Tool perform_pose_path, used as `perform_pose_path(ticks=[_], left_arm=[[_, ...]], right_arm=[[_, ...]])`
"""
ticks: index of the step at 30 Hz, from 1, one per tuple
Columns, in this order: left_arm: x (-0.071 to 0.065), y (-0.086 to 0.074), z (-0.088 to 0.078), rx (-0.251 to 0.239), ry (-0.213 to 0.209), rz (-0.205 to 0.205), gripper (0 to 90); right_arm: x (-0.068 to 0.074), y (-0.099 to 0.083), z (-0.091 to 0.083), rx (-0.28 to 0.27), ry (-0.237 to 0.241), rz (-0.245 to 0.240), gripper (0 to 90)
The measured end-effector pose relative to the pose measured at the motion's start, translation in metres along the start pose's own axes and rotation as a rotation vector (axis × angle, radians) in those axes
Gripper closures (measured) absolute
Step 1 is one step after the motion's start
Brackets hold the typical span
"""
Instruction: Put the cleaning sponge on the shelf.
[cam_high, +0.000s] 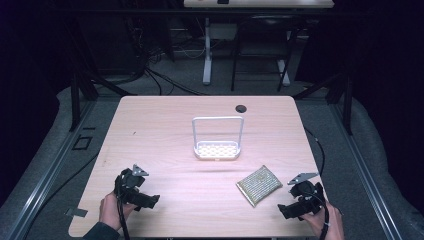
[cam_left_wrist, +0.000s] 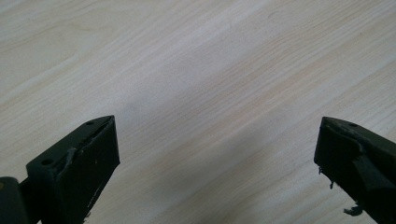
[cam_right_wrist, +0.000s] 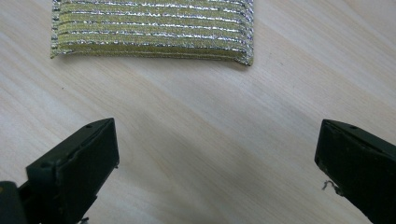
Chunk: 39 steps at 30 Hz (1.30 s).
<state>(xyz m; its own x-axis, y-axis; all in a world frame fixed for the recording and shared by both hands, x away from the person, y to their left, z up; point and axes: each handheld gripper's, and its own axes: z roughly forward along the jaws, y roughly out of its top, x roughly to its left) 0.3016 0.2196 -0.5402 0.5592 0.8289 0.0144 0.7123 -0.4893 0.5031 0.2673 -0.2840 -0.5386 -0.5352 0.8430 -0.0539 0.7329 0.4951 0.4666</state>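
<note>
I am holding my left gripper (cam_high: 148, 200) at about eight o'clock on the wooden table (cam_high: 165, 125), my left hand (cam_high: 111, 211) wrapped around its rear. Its jaws are standing wide apart with nothing between them; in the left gripper view they are framing bare pale wood grain.

Moving toward the centre, a white wire rack (cam_high: 218, 138) is standing upright just past the middle of the table, toward twelve o'clock, its perforated base resting flat on the wood. Beyond it, near the far edge at about one o'clock, a small dark round cap (cam_high: 241, 108) is sitting flush in the tabletop.

At about five o'clock a gold-and-silver striped scouring sponge (cam_high: 259, 185) is lying flat, turned at an angle. My right gripper (cam_high: 286, 210) is hovering just beside it, at its four o'clock, not touching. Its jaws are also gaping wide and empty, and in the right gripper view the sponge (cam_right_wrist: 154, 29) is lying ahead of them, apart from both.
</note>
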Motion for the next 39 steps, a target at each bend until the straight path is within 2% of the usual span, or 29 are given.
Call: perform_pose_path(ticks=[5,8,14,18,25,32,34,39], left_arm=[[0.000,0.002,0.002,0.008,-0.014,0.009,0.0],[-0.001,0.002,0.002,0.005,-0.016,0.014,0.0],[-0.003,0.001,0.000,-0.006,-0.018,0.018,0.0],[-0.002,0.001,0.002,-0.002,-0.019,0.019,0.0],[-0.007,0.004,0.004,0.004,-0.021,0.040,0.0],[-0.008,0.005,0.008,0.021,-0.024,0.048,0.0],[-0.009,0.005,0.008,0.014,-0.019,0.051,0.0],[-0.009,0.006,0.008,0.017,-0.028,0.054,0.0]], right_arm=[[0.003,0.004,-0.003,-0.036,-0.002,-0.001,0.0],[0.003,0.006,-0.002,-0.040,0.016,0.011,0.0],[0.007,0.012,-0.003,-0.034,0.051,-0.002,0.0],[0.009,0.018,-0.001,-0.034,0.060,-0.023,0.0],[0.011,0.031,0.002,-0.058,0.074,-0.021,0.0],[0.018,0.043,0.009,-0.048,0.072,-0.044,0.0],[0.021,0.050,0.016,-0.033,0.063,-0.065,0.0],[0.022,0.061,0.025,-0.022,0.051,-0.069,0.0]])
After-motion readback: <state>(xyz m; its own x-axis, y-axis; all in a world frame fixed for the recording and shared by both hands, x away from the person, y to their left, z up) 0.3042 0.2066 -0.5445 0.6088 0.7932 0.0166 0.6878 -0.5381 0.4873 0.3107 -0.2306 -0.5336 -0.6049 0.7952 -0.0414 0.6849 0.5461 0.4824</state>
